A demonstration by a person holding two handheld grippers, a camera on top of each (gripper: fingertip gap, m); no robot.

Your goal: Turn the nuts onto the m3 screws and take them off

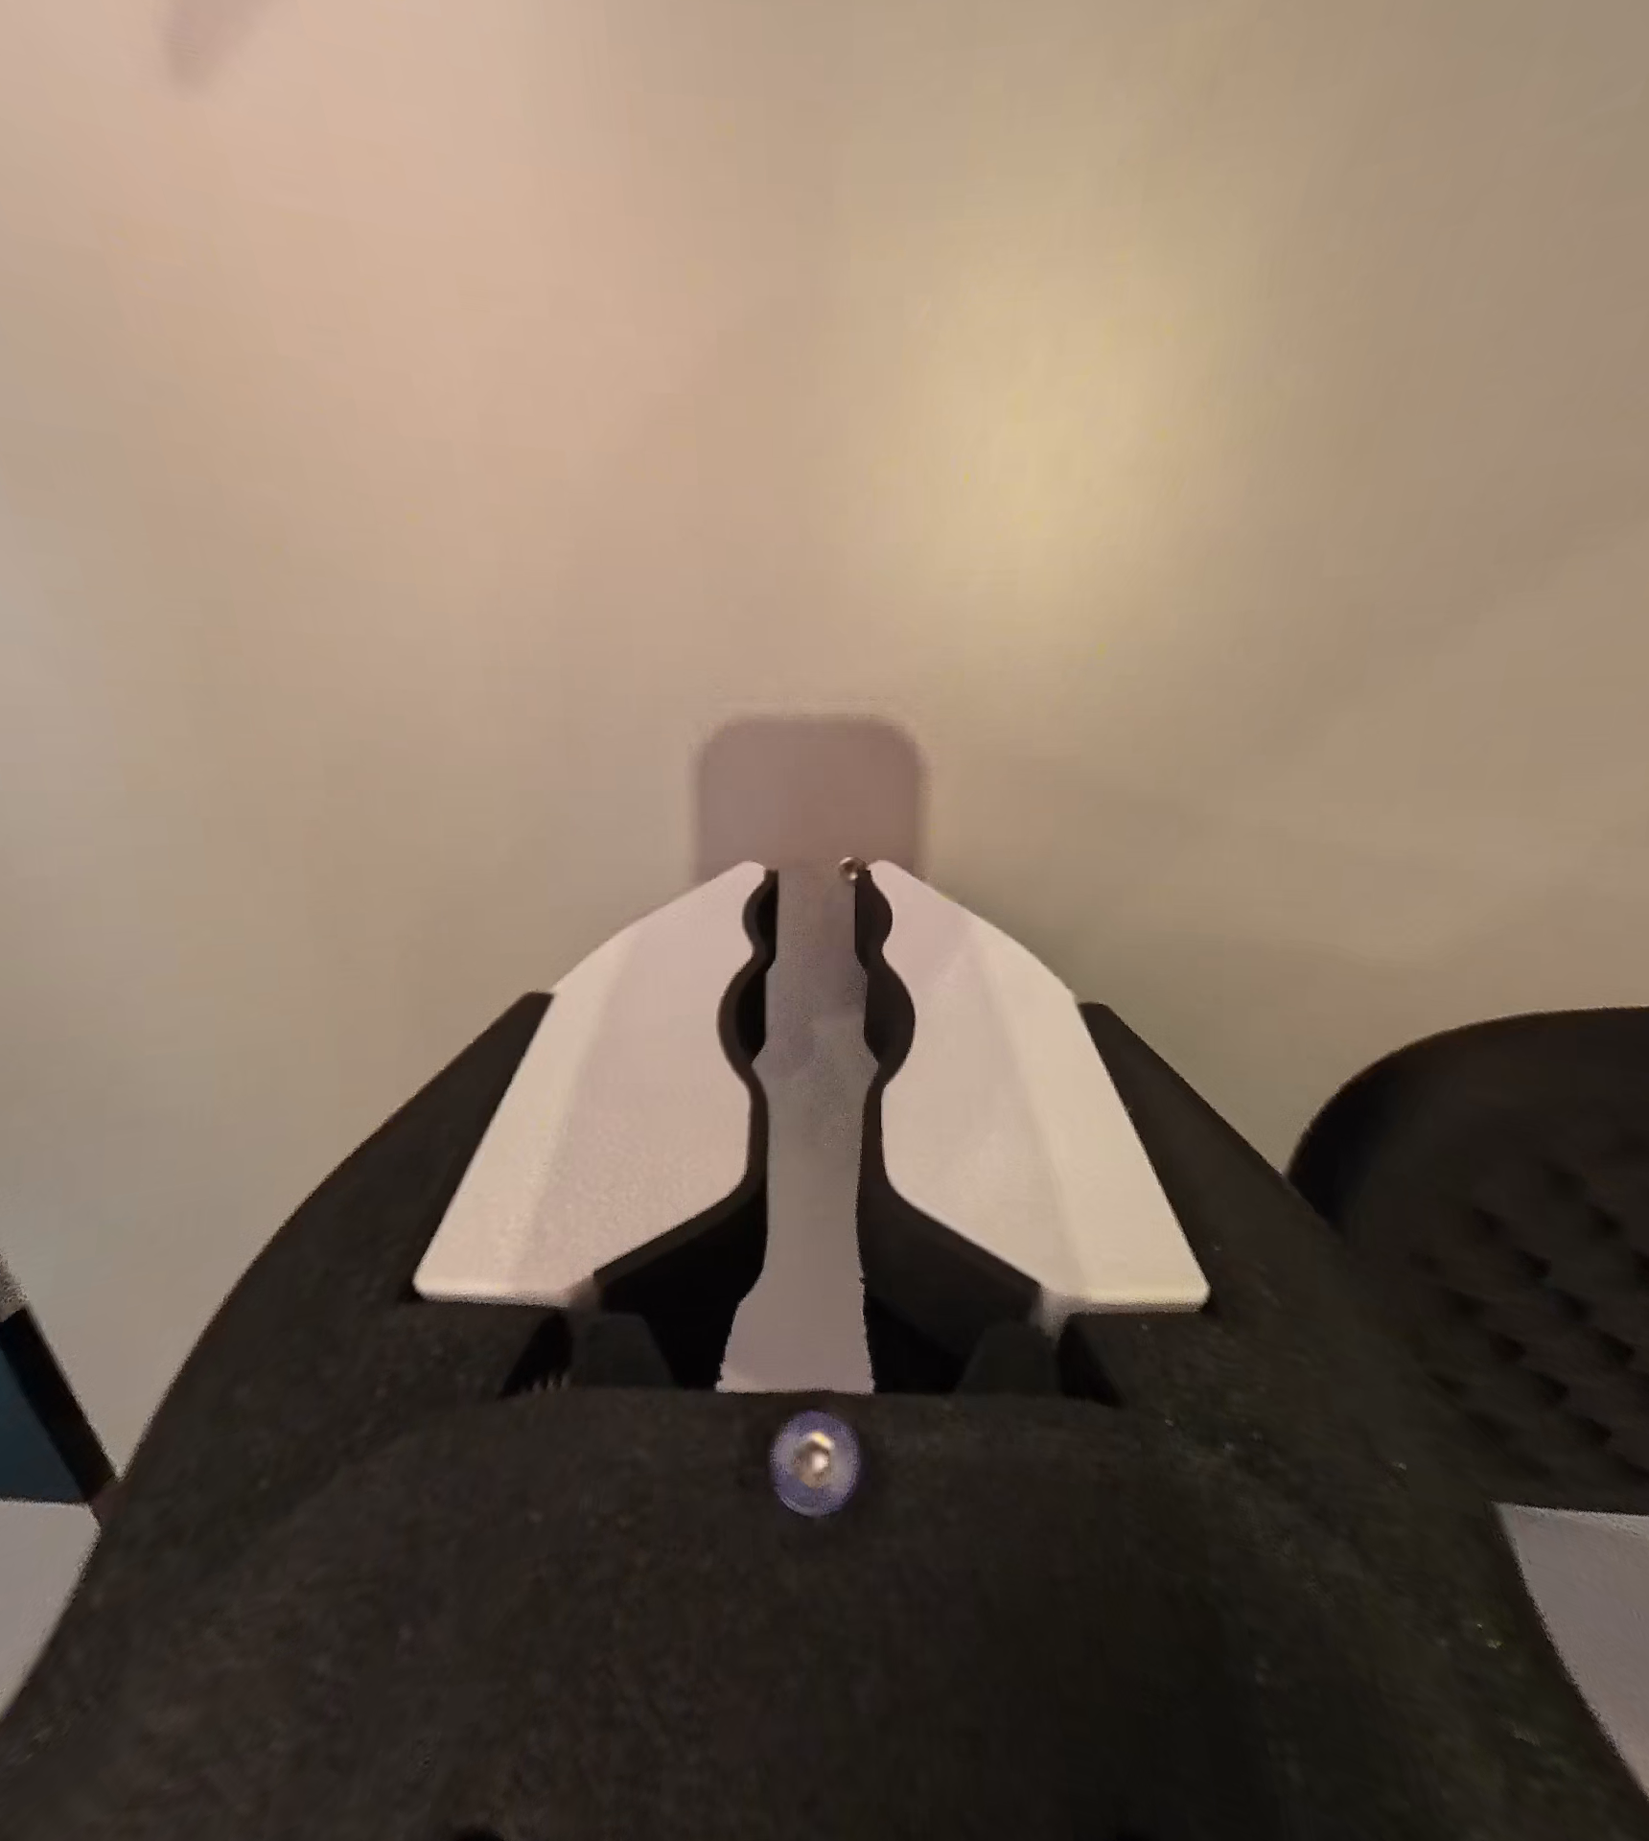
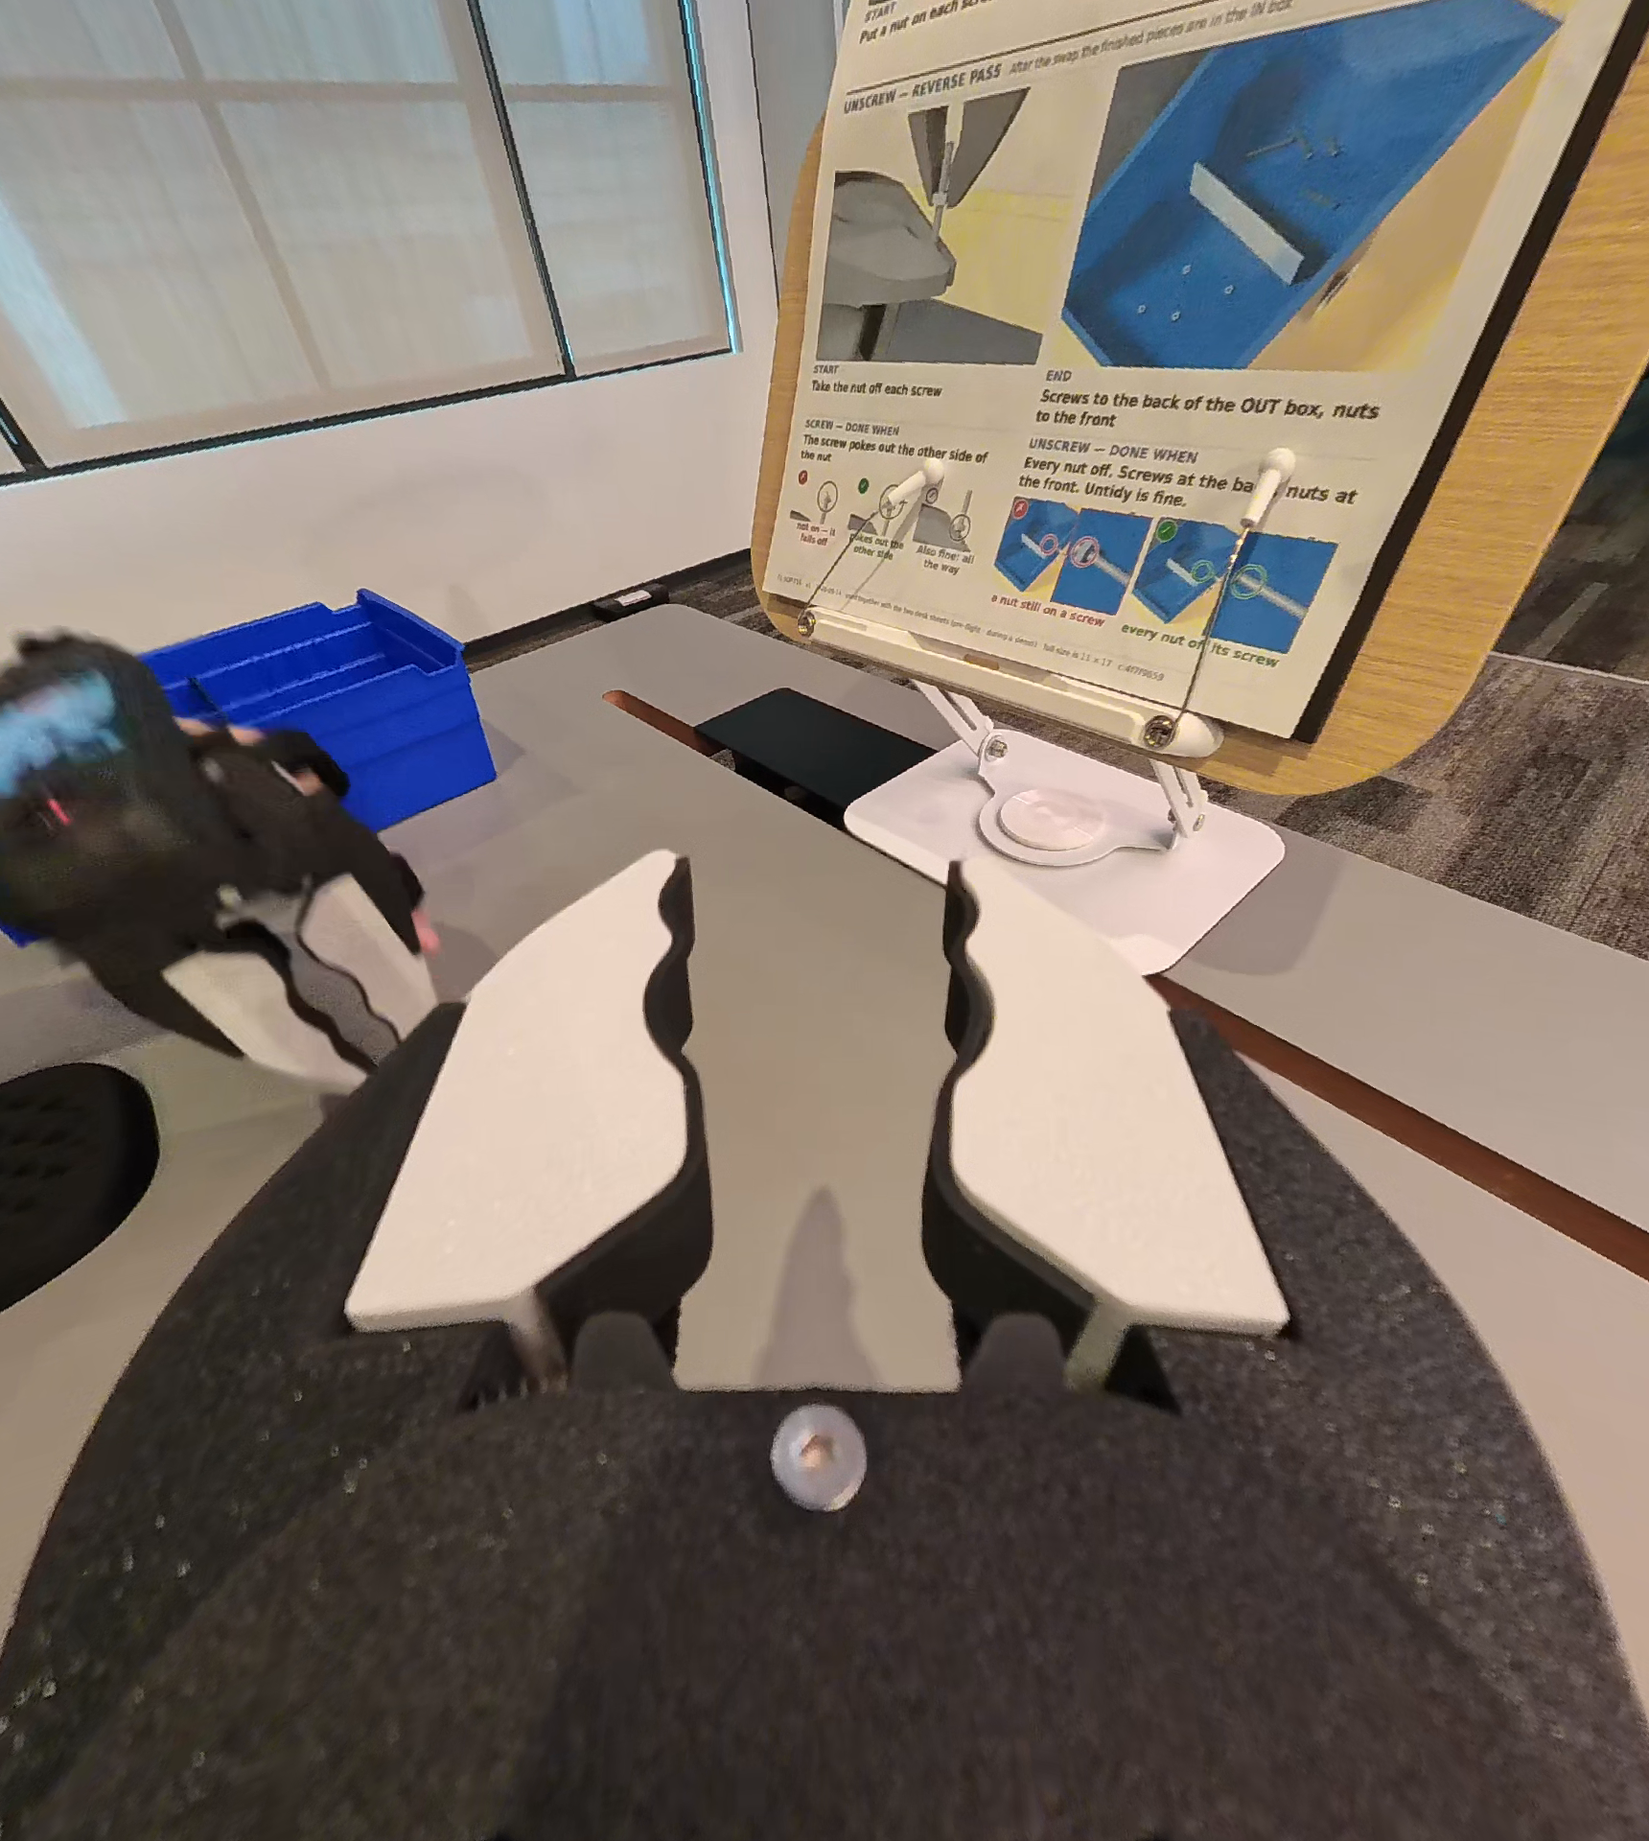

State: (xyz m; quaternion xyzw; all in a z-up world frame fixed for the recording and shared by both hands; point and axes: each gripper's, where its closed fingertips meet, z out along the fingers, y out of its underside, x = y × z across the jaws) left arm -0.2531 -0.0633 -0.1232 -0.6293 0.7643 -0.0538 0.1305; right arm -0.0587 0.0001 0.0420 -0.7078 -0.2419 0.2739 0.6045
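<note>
In the left wrist view my left gripper (image 1: 816, 872) points down close over the pale table (image 1: 1000, 448). Its jaws stand a narrow gap apart, with table showing between them. A tiny silver piece (image 1: 850, 867), a screw or a nut, sits right at the tip of the right finger; I cannot tell whether it is touched. In the right wrist view my right gripper (image 2: 816, 897) is wide open and empty above the grey table (image 2: 801, 996). The left gripper (image 2: 382, 1041), held by a gloved hand, shows there at the left, tips down at the table.
A blue bin (image 2: 332, 687) stands at the back left of the table. An instruction board (image 2: 1149, 349) on a white stand (image 2: 1070, 847) stands at the back right. A black perforated round object (image 2: 4, 1195) lies at the left, also in the left wrist view (image 1: 1548, 1245). Across from one pair of fingers to the other is roughly 25 centimetres.
</note>
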